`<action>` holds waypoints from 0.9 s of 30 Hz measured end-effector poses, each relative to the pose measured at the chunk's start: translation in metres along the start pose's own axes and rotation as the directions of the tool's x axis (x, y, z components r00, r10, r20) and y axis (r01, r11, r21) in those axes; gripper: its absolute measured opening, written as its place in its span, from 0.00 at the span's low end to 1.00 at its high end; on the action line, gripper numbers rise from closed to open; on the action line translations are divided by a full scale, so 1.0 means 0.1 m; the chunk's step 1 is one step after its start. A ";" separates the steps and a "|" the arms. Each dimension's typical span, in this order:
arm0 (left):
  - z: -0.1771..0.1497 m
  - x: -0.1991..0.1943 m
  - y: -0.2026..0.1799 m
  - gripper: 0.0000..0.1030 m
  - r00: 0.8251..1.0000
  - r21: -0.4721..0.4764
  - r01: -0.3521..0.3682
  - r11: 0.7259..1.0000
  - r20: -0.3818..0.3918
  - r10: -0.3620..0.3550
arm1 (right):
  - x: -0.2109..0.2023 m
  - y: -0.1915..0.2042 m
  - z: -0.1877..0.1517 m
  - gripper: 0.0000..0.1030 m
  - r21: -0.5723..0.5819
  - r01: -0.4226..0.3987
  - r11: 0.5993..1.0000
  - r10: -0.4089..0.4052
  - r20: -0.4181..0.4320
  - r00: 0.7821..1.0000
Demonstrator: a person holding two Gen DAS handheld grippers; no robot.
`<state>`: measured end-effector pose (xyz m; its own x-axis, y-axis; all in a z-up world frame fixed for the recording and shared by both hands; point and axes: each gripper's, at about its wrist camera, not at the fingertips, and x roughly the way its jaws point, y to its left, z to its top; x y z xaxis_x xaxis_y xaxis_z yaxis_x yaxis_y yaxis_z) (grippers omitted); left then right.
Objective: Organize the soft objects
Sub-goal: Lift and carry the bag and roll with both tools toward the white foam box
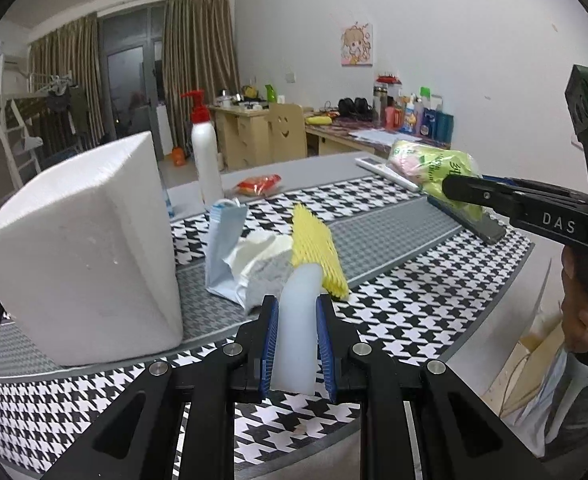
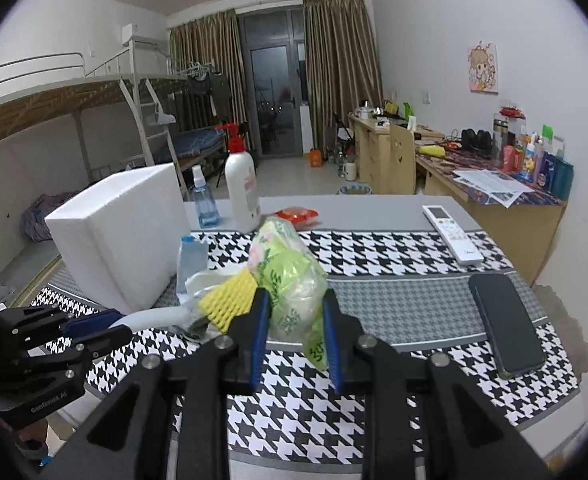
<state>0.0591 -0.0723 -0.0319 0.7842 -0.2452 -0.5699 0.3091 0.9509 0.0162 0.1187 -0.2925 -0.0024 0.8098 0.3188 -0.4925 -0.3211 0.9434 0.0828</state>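
Silicone-looking white tube (image 1: 296,328) is sitting pinched between the left gripper (image 1: 297,344) pads, jaws nearly closed on it, while the right gripper (image 2: 296,340) is holding the green bag (image 2: 290,280), jaws narrowly parted around its crinkled lower end; both are hanging clear of the checked mat (image 2: 394,376). Both are looking light and squashy to me: the tube is bending past the pads, so gripping mid-length is best, and the slick film could be slipping, so bunched plastic is safer. Yellow foam net (image 1: 320,252) and mask (image 1: 224,252) are lying at 12 o'clock from the left gripper, box (image 1: 82,252) at 10.
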 end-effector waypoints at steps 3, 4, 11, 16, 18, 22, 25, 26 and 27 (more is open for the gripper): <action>0.03 -0.04 0.01 0.20 1.000 0.001 -0.002 1.000 0.015 0.002 | -0.03 0.03 0.02 0.29 -0.005 0.005 1.000 -0.005 0.010 1.000; 0.04 -0.06 0.02 0.20 1.000 0.002 -0.006 1.000 0.022 0.006 | -0.03 0.04 0.02 0.29 -0.009 0.004 1.000 -0.004 0.012 1.000; 0.07 -0.12 0.07 0.20 0.999 -0.003 -0.020 1.000 0.044 0.020 | -0.03 0.12 0.04 0.29 -0.024 -0.002 1.000 0.002 0.023 1.000; 0.13 -0.17 0.13 0.20 0.997 -0.005 -0.034 0.999 0.063 0.034 | -0.03 0.18 0.06 0.29 -0.033 -0.005 0.999 0.006 0.034 0.999; 0.16 -0.18 0.16 0.20 0.997 -0.004 -0.040 0.999 0.071 0.040 | -0.02 0.19 0.07 0.29 -0.034 -0.008 0.999 0.010 0.040 0.999; 0.21 -0.21 0.21 0.20 0.995 -0.011 -0.049 0.999 0.082 0.050 | -0.02 0.25 0.11 0.29 -0.048 -0.007 0.999 0.009 0.048 0.999; 0.26 -0.22 0.25 0.20 0.995 -0.015 -0.049 0.999 0.083 0.050 | -0.01 0.26 0.16 0.29 -0.045 -0.017 0.999 0.020 0.055 0.998; 0.29 -0.22 0.26 0.20 0.995 -0.017 -0.053 0.998 0.083 0.054 | 0.00 0.26 0.18 0.29 -0.044 -0.018 0.999 0.021 0.055 0.998; 0.31 -0.23 0.27 0.20 0.995 -0.018 -0.052 0.999 0.083 0.053 | 0.01 0.27 0.20 0.29 -0.043 -0.022 0.999 0.024 0.054 0.998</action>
<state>0.0656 -0.0470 0.0069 0.8415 -0.2094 -0.4981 0.2587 0.9655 0.0311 0.1203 -0.2646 0.0171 0.8271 0.3459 -0.4430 -0.3594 0.9315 0.0565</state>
